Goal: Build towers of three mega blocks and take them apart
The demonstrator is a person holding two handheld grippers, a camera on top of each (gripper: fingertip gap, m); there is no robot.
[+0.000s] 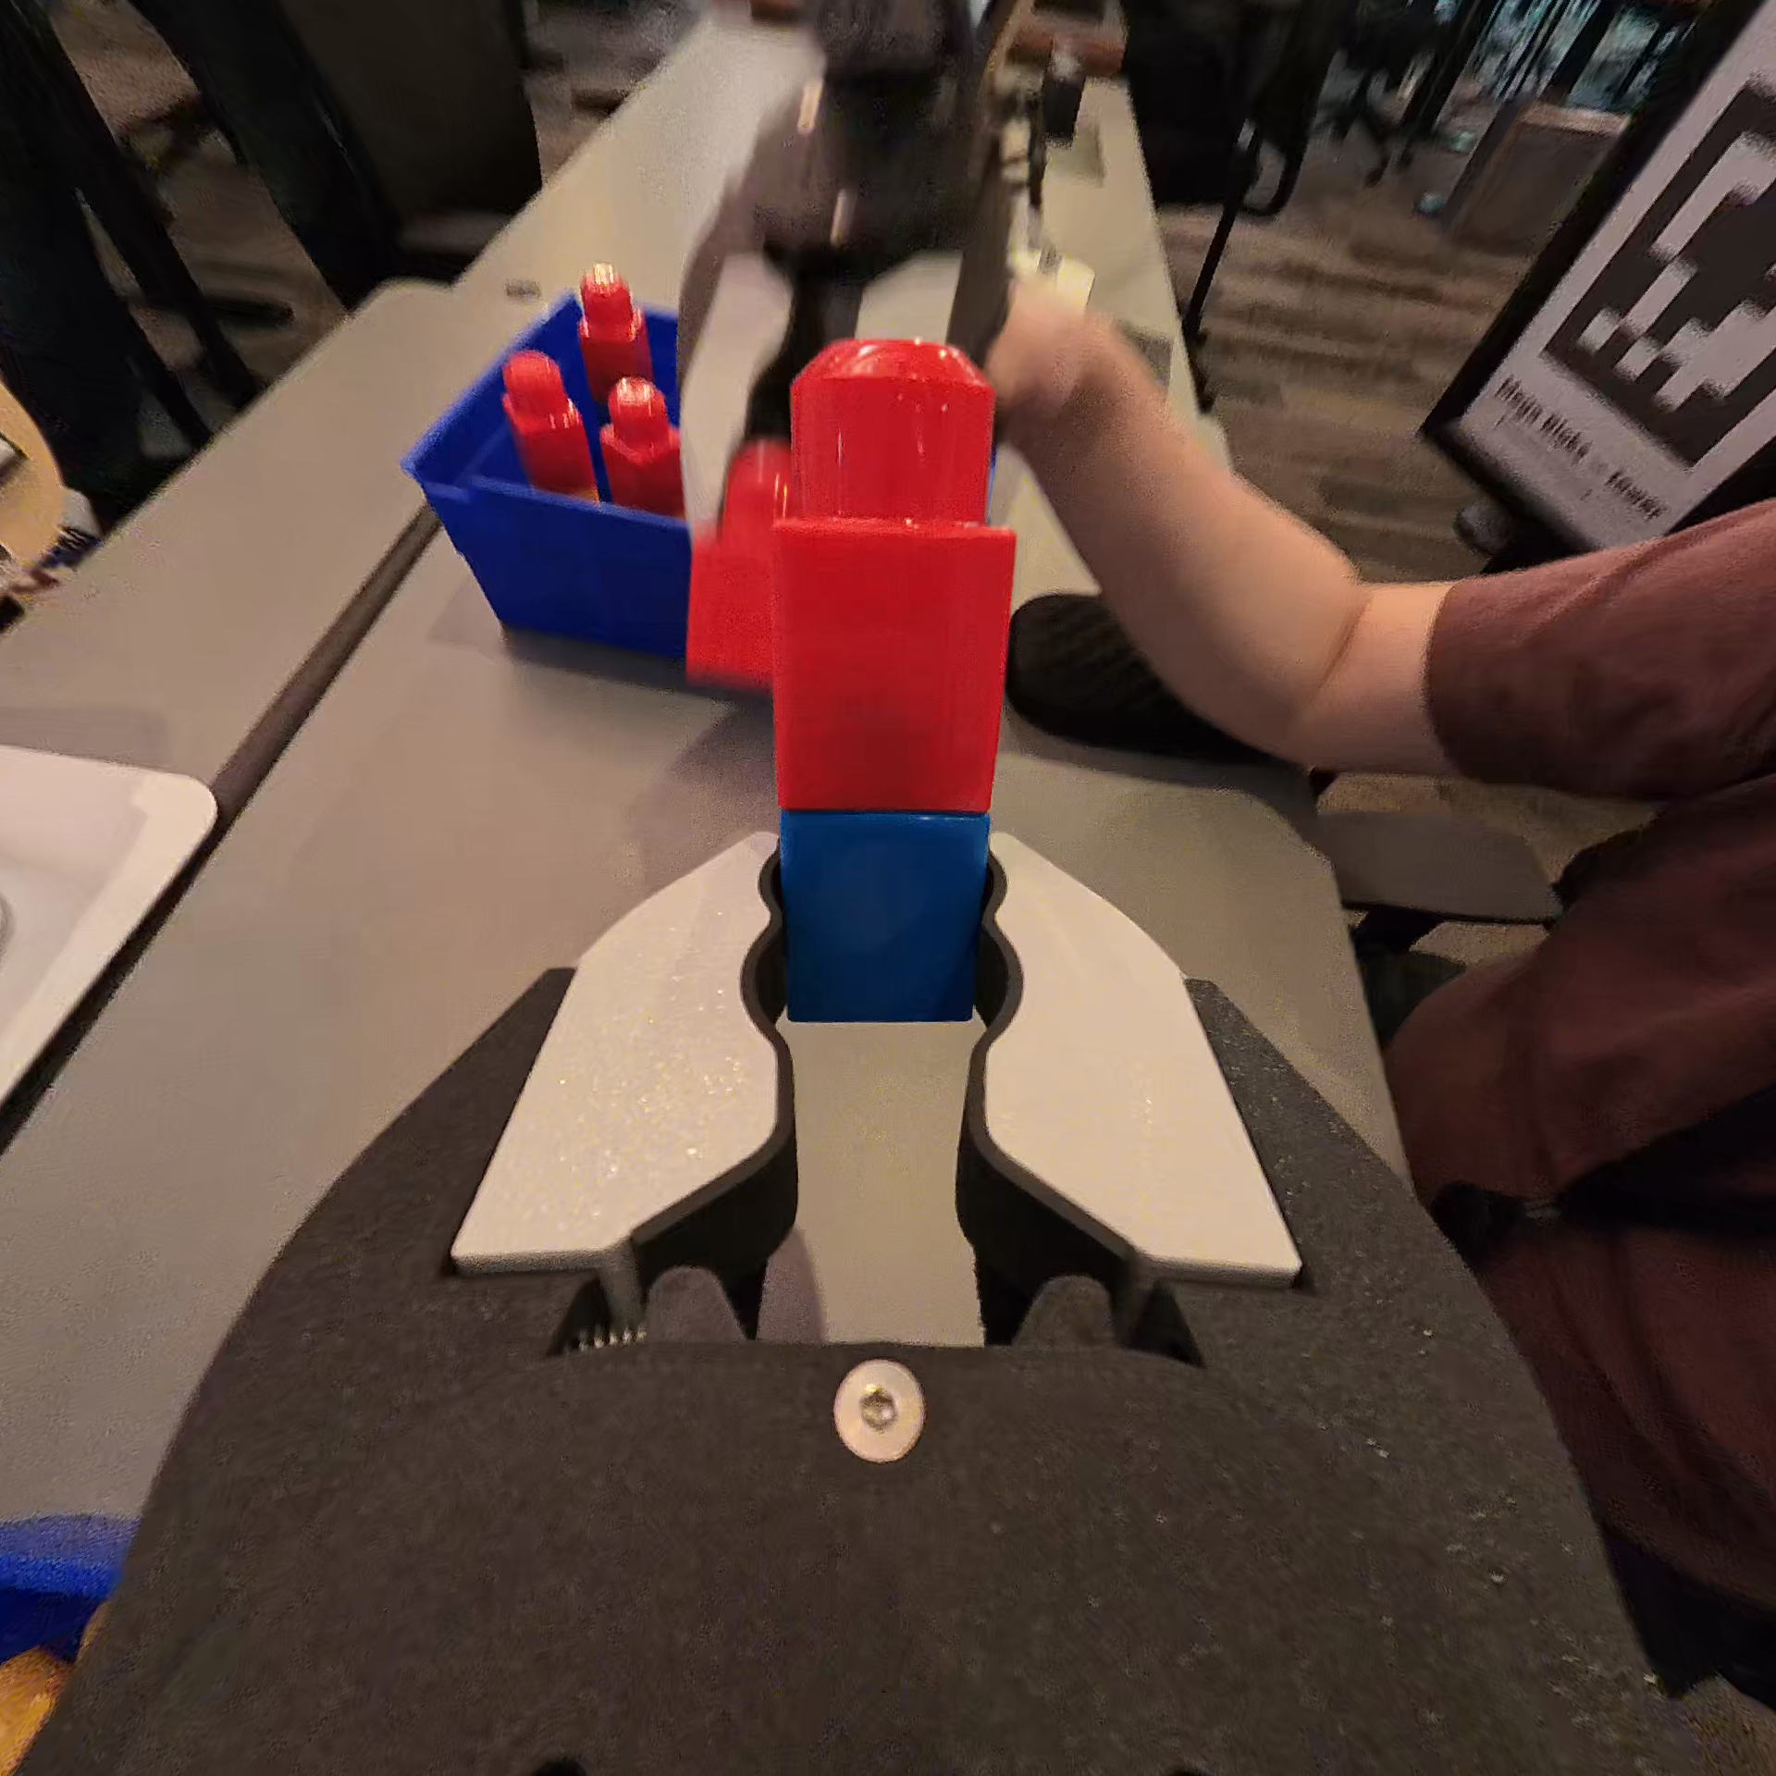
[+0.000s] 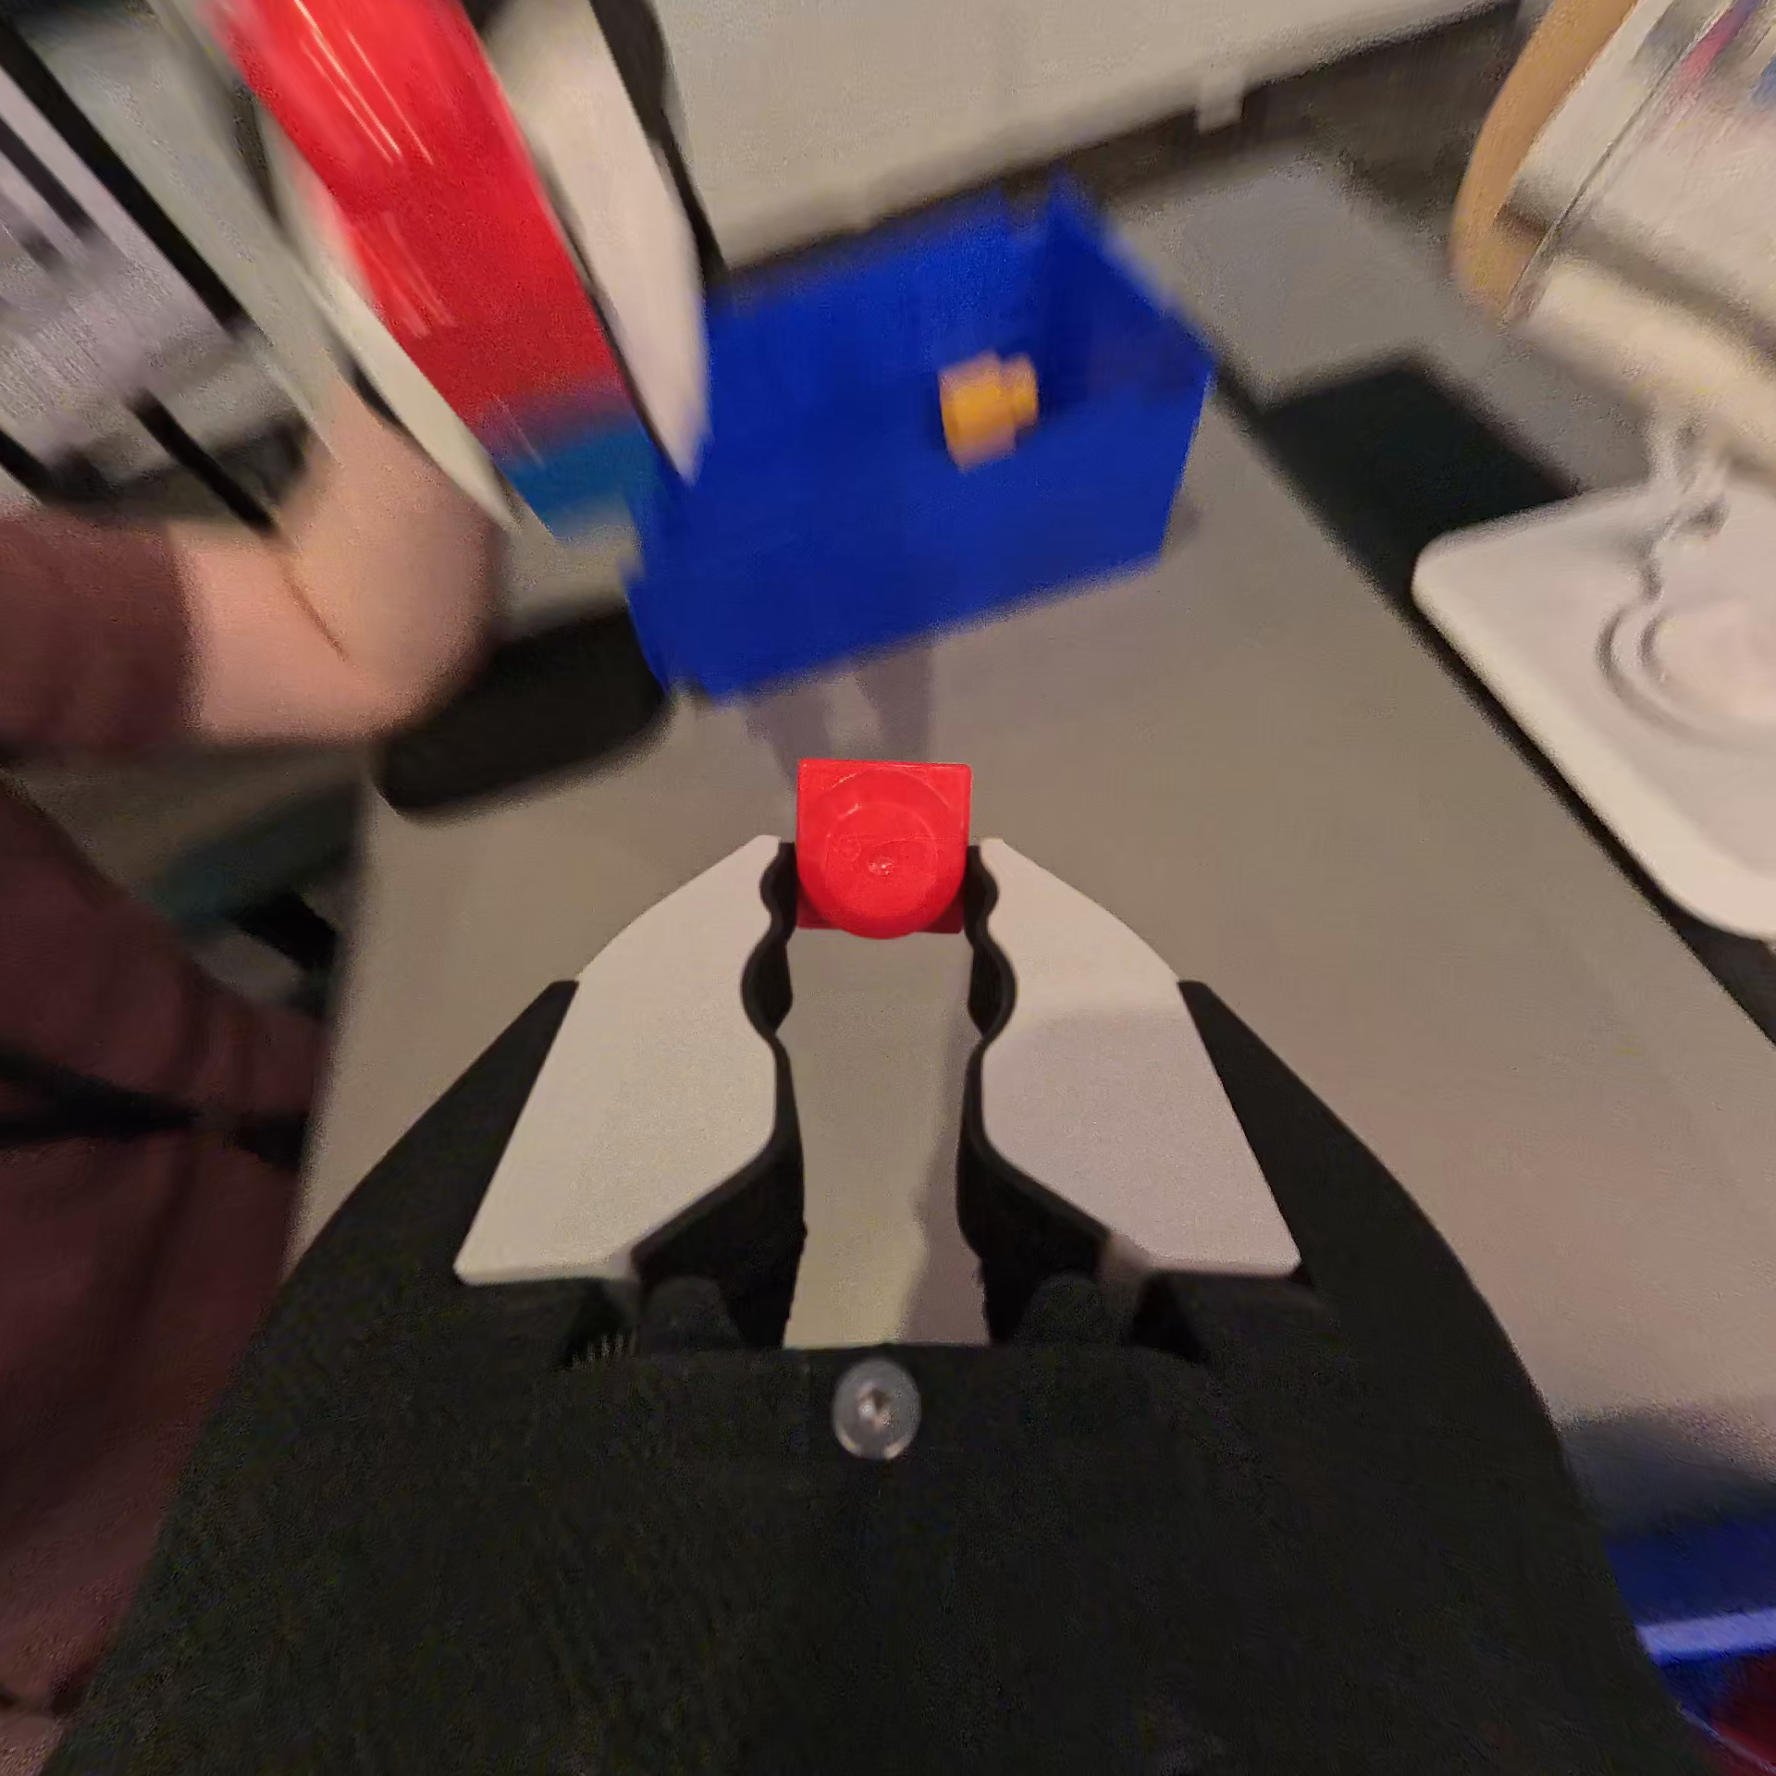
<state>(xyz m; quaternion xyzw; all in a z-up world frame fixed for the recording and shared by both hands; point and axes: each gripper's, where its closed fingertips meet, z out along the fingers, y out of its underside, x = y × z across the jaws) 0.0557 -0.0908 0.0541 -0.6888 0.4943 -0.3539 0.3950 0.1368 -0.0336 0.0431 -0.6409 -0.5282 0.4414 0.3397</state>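
Grey worktop (image 1: 500, 865) runs up the frame, dim room behind, a framed black-and-white sign at upper right of the left wrist view. Left claw (image 1: 882, 923) is closed narrow on a blue block (image 1: 879, 913), pads against both its sides; a red block (image 1: 889, 663) is plugged onto it, so the stack's long axis points straight away from the claw, stud end free at frame centre. Right claw (image 2: 879, 889) grips a single red block (image 2: 879, 846) at lower centre of its own view, stud turned toward the camera, pads touching its flanks. From the right claw, the two-block stack (image 2: 432, 240) lies to the upper left, blurred and tilted. Judgement: the held red block must line up with that free stud to make three. Left view alone shows the blue bin (image 1: 567, 557) holding upright red blocks (image 1: 577, 423); right view alone shows an orange block (image 2: 990, 408) inside a blue bin (image 2: 865, 538), plus a white tray (image 2: 1586, 673) at right edge.
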